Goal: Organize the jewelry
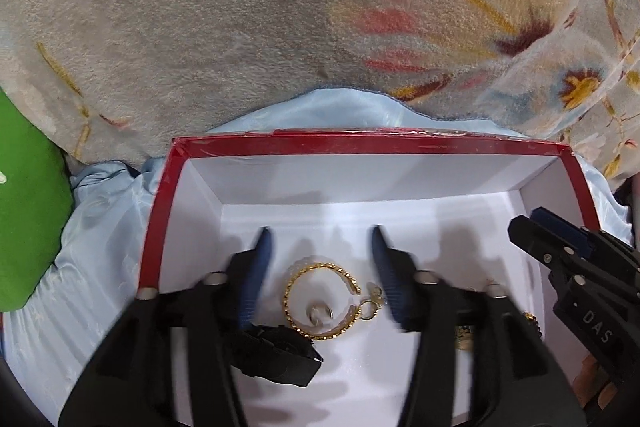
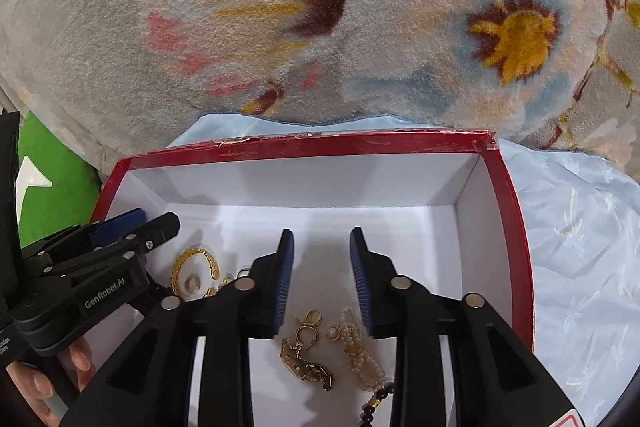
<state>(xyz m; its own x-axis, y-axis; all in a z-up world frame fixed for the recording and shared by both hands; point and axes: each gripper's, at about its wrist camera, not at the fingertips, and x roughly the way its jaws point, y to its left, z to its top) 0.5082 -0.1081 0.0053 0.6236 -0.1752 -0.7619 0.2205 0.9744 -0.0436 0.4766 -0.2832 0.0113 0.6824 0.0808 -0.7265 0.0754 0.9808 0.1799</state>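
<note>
The jewelry lies loose on the white floor of the red-rimmed box, which sits on pale blue cloth over a flowered blanket. The gold bangle is a stiff, open hoop, light and probably slick; I judge it best pinched across its band at about 12 o'clock, where the metal is clear of the small ring lying inside it and the charm at its 3 o'clock end. A black clip-like piece sits at its 7 o'clock. Seen from the right side, a gold watch and a bead strand lie limp and tangle-prone, so I would lift them near the middle, not by an end. The left gripper stands spread wide over the bangle, its blue pads on either side and touching nothing. The right gripper is parted more narrowly, hovering above the watch and beads, also empty. Both look to have let go of whatever they carried, as far as I can judge.
</note>
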